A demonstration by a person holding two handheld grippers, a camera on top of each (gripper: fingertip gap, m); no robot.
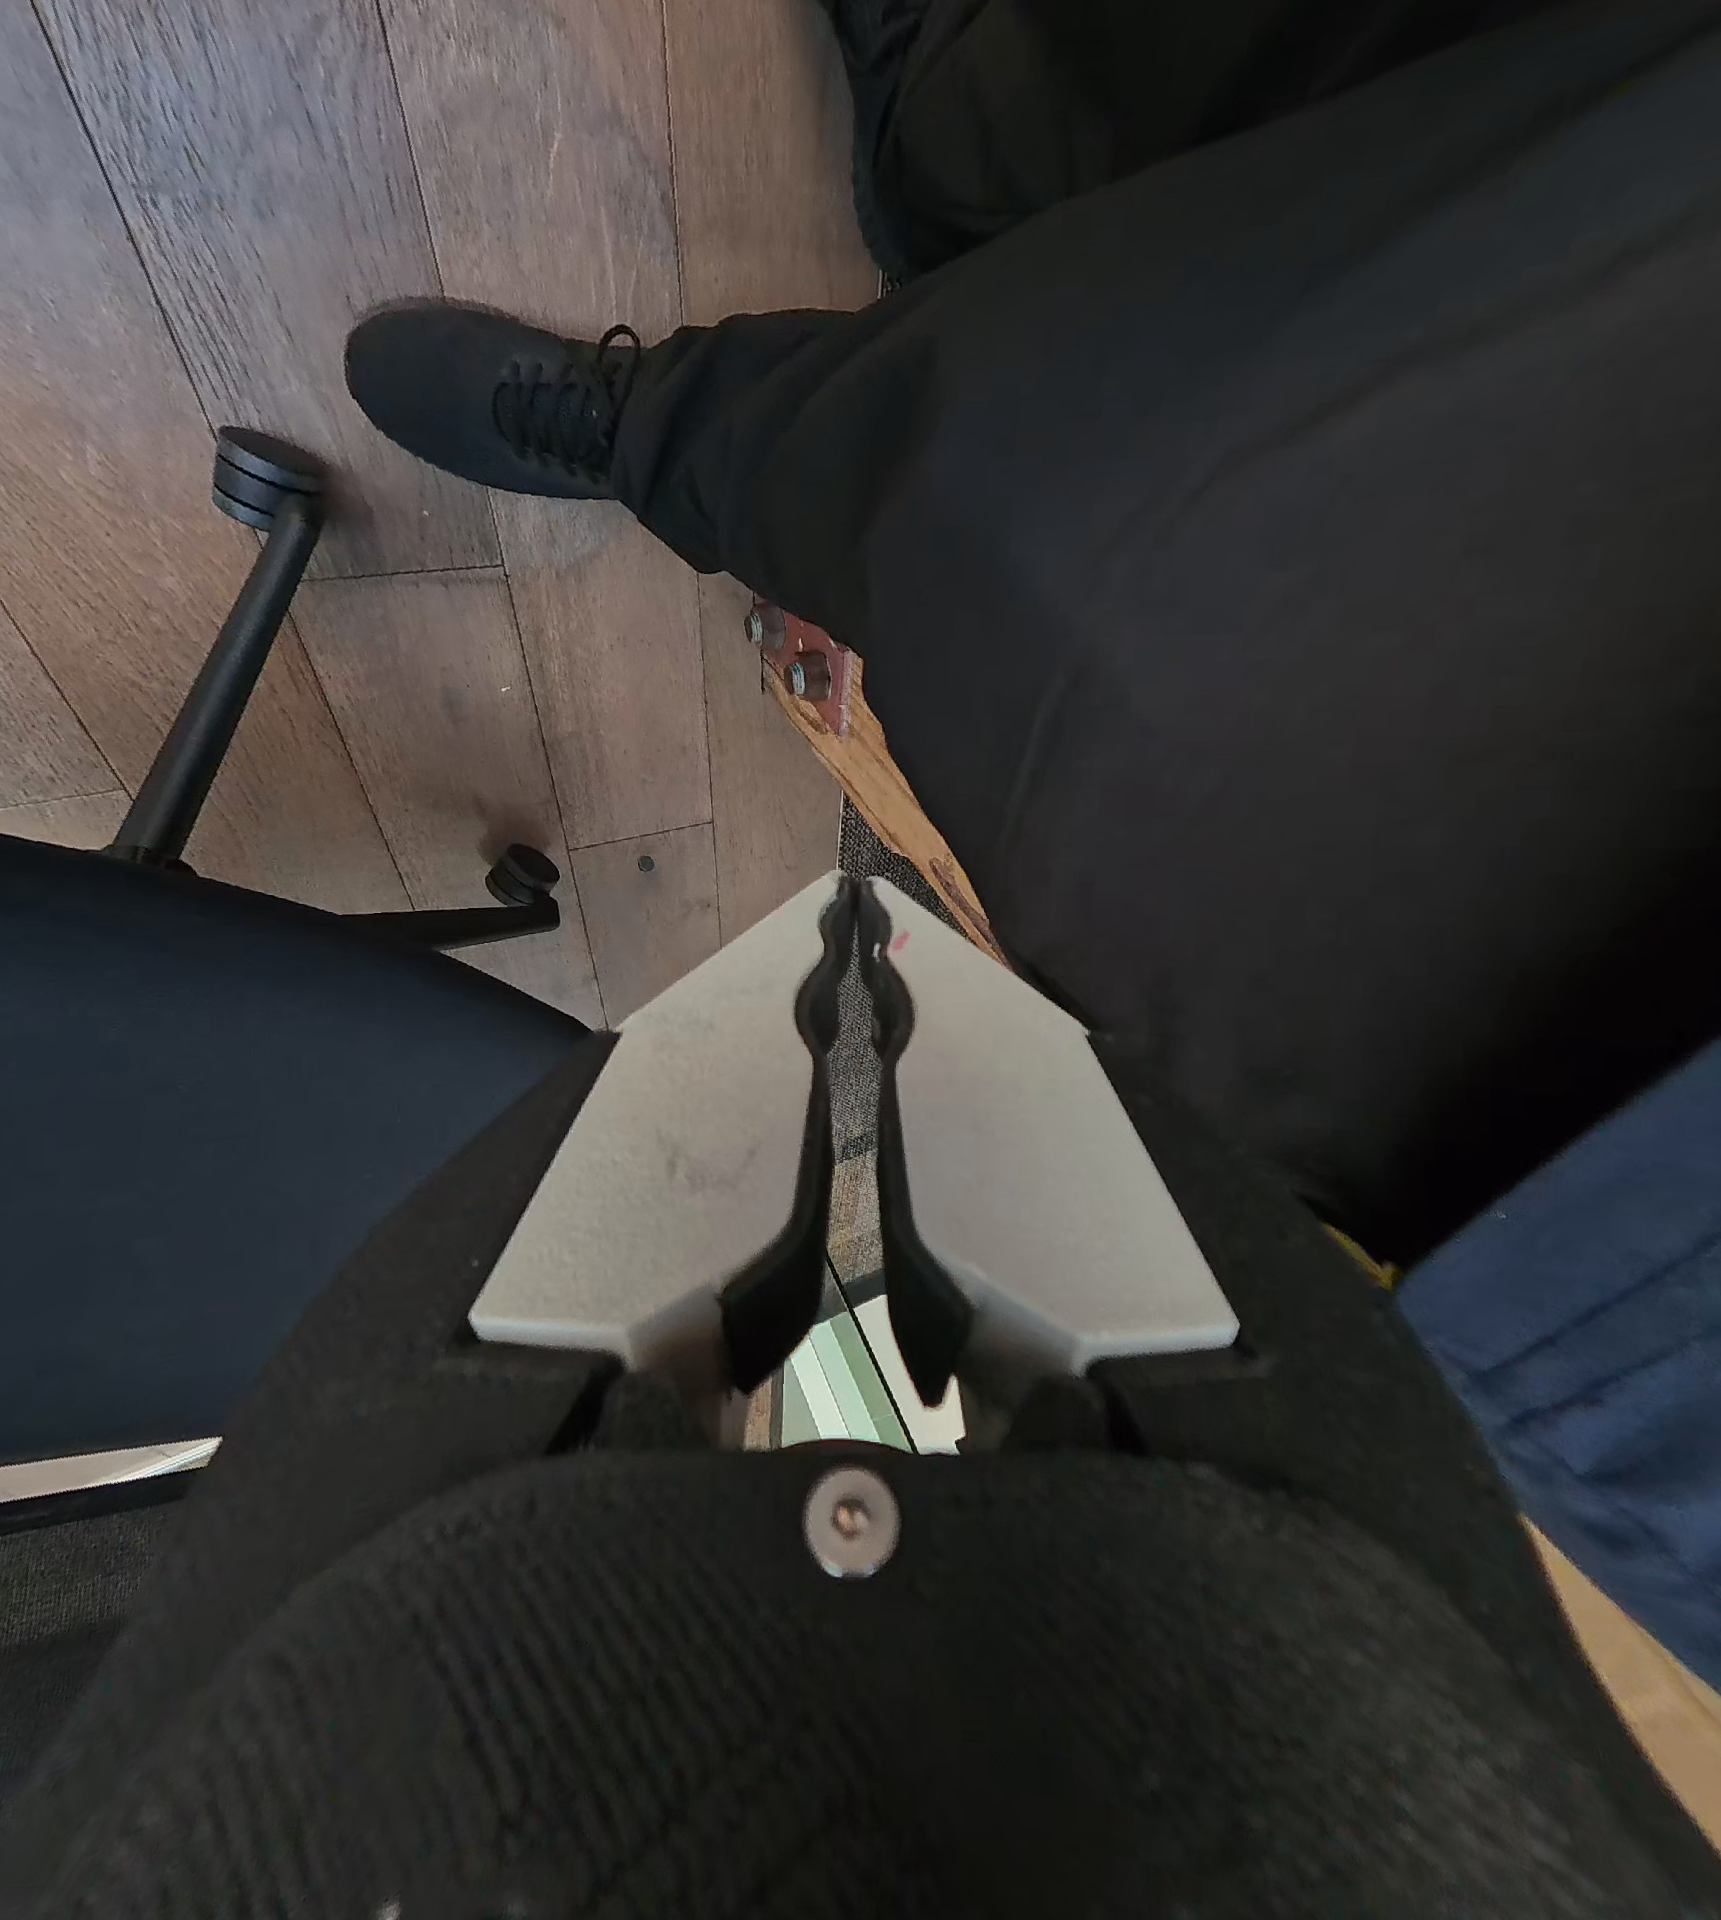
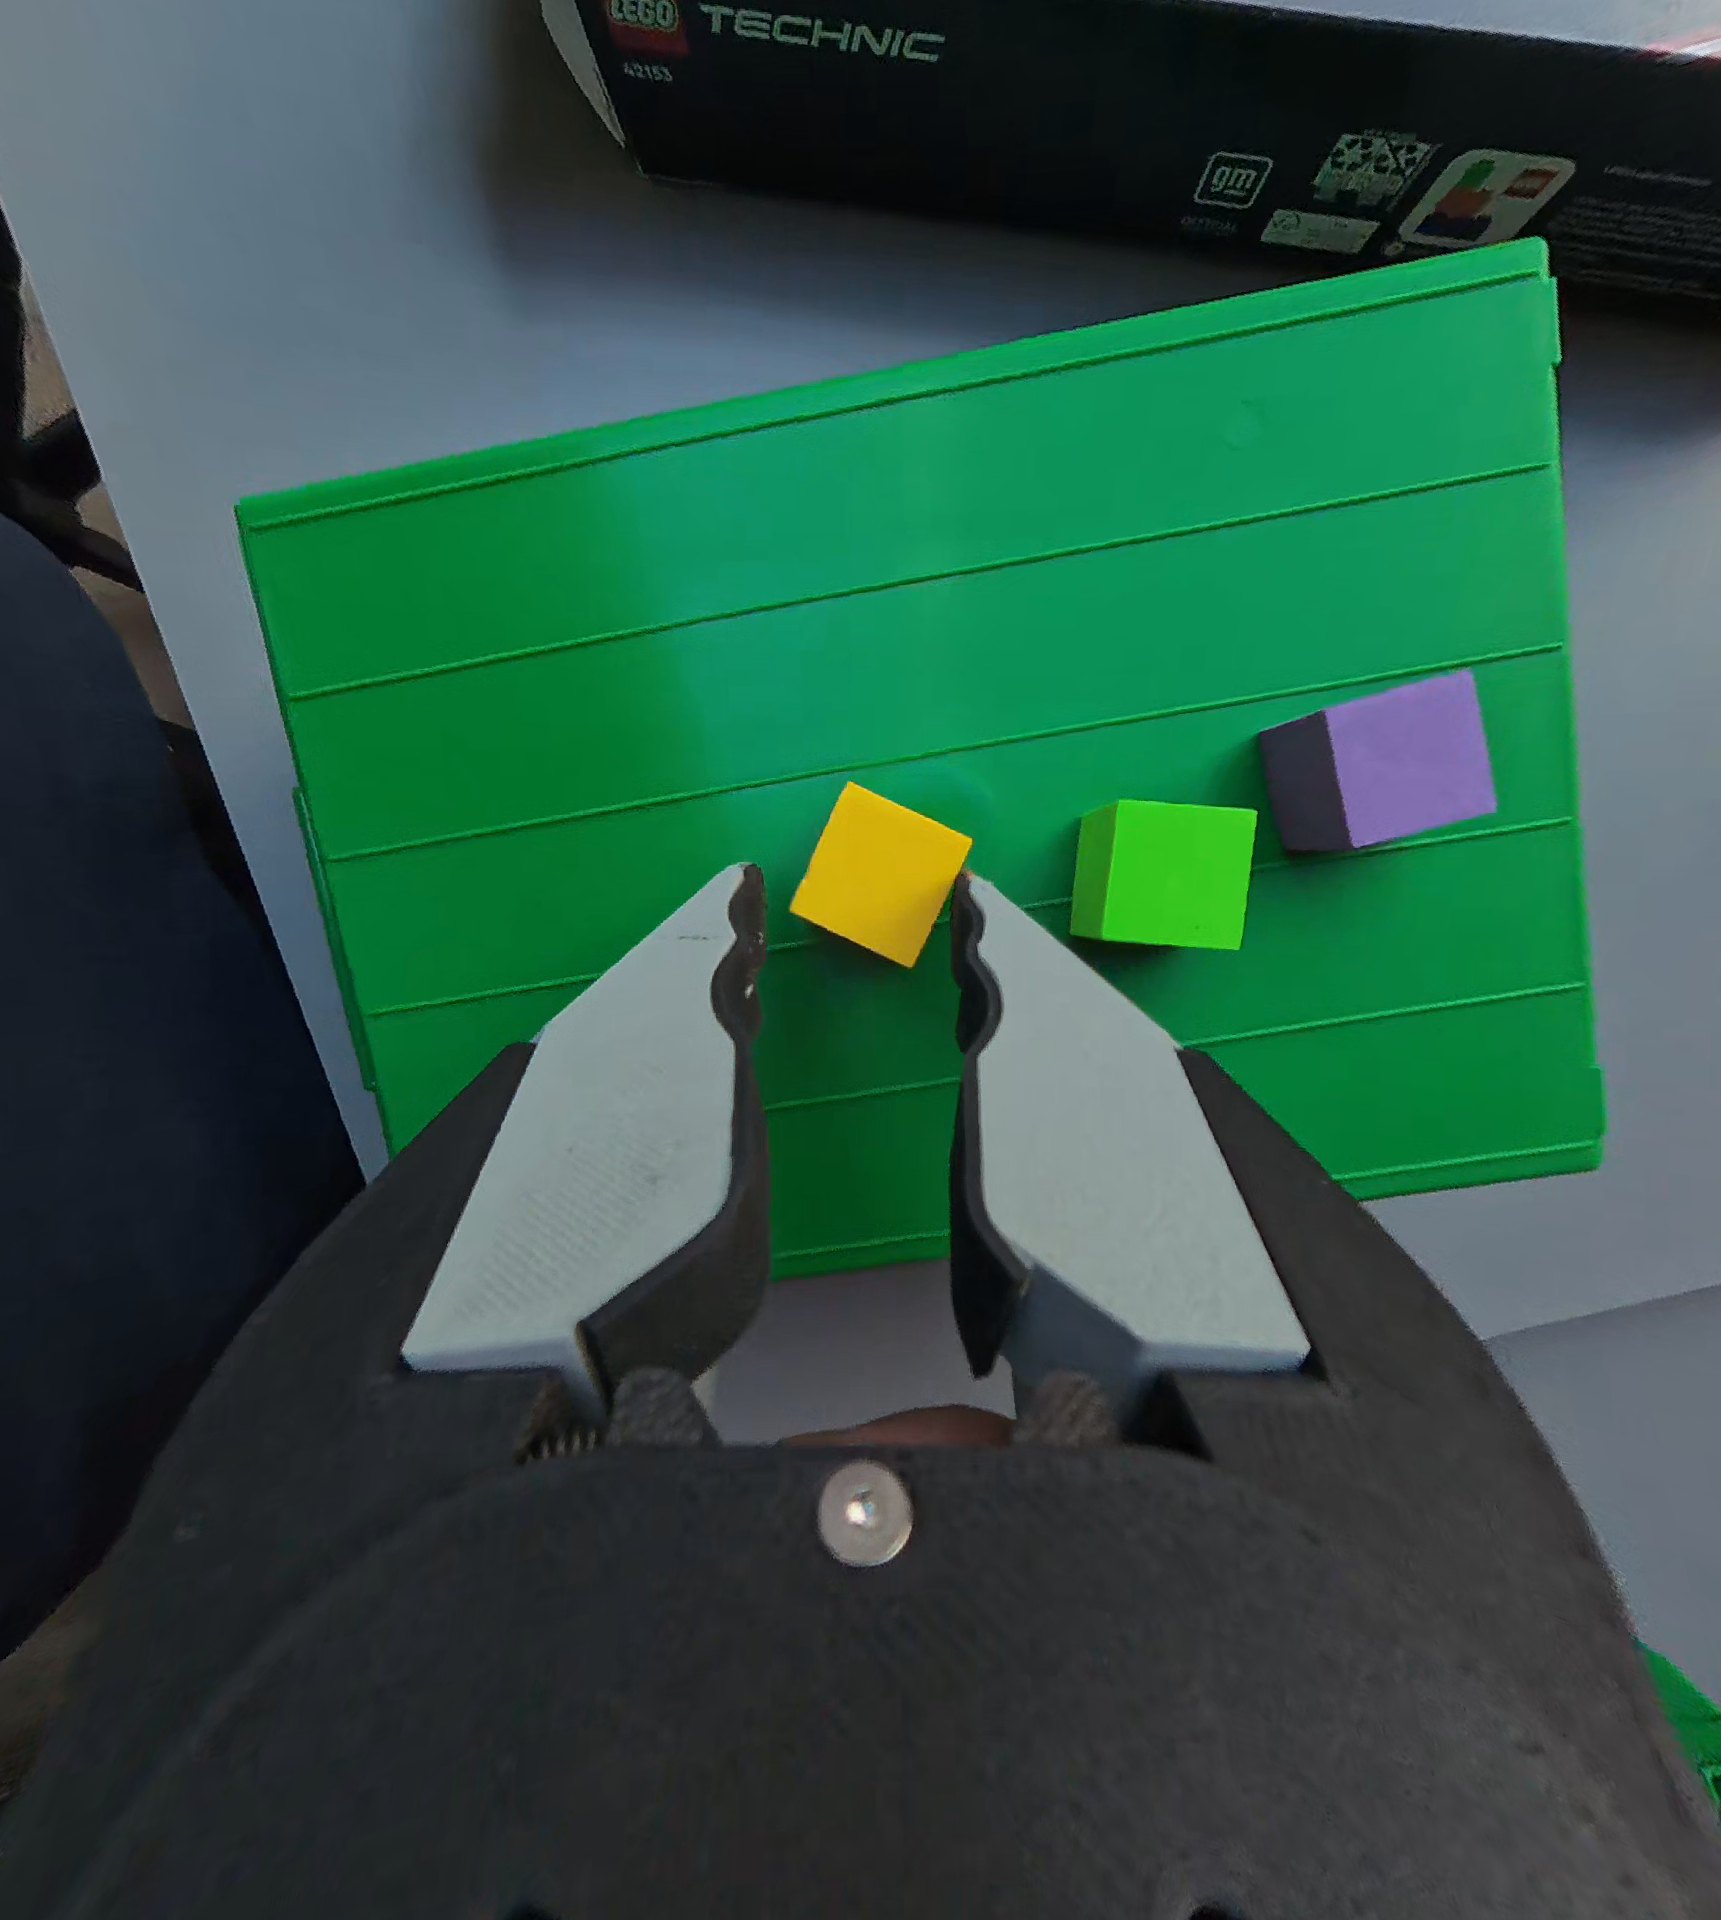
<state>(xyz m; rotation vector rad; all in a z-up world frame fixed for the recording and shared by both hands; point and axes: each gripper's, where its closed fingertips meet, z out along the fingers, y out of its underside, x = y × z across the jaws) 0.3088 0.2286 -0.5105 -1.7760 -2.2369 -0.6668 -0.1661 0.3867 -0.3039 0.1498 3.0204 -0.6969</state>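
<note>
Over the green board (image 2: pixel 835 644), the right gripper (image 2: pixel 856 883) gapes around a skewed yellow cube (image 2: pixel 880 888); closing off-square could spin it. The left gripper (image 1: pixel 858 894) is clenched on nothing.

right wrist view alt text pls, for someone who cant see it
Open right gripper above a green board, fingers either side of a yellow cube, not gripping it. Green cube and purple cube lie to its right.

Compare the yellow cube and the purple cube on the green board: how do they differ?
The yellow cube lies just ahead of the right gripper, between its open fingertips; the purple cube sits far off to the right. The yellow cube looks smaller than the purple one. The yellow cube is turned corner-on to the board's grooves, the purple less so. Both rest on the green board.
</note>
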